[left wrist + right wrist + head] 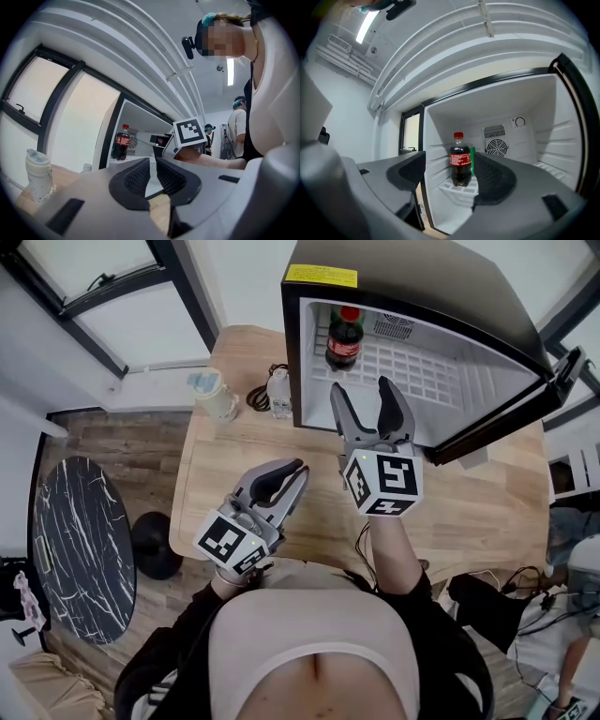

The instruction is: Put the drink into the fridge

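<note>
A cola bottle (343, 338) with a red cap and red label stands upright at the back left of the open mini fridge (412, 277), on its white shelf. My right gripper (364, 388) is open at the fridge's mouth, a little in front of the bottle and apart from it. Seen in the right gripper view, the bottle (460, 161) stands beyond the gap between the right gripper's (449, 176) jaws, with something green behind it. My left gripper (298, 468) hangs lower over the wooden table (469, 512), shut and holding nothing. The left gripper view shows the left gripper (152, 171) aimed towards the cola bottle (122, 142).
A white lidded cup (214, 395), a small clear water bottle (278, 393) and a black cable (258, 395) sit left of the fridge. The fridge door (525, 413) swings open to the right. A round marble table (84, 549) stands on the floor at left.
</note>
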Demonstrator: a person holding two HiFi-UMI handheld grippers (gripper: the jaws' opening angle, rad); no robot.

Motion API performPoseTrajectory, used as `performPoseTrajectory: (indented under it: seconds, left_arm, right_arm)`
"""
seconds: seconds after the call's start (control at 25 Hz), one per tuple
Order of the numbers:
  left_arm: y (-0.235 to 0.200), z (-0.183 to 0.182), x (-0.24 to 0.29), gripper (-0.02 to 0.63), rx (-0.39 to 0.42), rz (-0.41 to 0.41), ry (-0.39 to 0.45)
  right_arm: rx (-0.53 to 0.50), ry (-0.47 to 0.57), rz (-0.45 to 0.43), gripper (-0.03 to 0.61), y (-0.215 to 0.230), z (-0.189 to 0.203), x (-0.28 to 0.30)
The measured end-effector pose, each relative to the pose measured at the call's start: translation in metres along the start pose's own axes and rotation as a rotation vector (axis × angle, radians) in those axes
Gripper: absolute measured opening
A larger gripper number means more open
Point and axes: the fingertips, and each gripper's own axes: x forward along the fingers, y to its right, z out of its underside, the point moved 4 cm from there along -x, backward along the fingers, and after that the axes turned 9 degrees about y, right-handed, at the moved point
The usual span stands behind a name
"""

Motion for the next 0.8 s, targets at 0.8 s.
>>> performPoseTrajectory:
  seconds: [0.8]
  left_arm:
    - [0.023,0.011,0.004,0.049,-0.014,0.048,-0.003]
  right_arm:
    - [-0.001,-0.02,0.011,0.146,-0.005,0.008,-0.086]
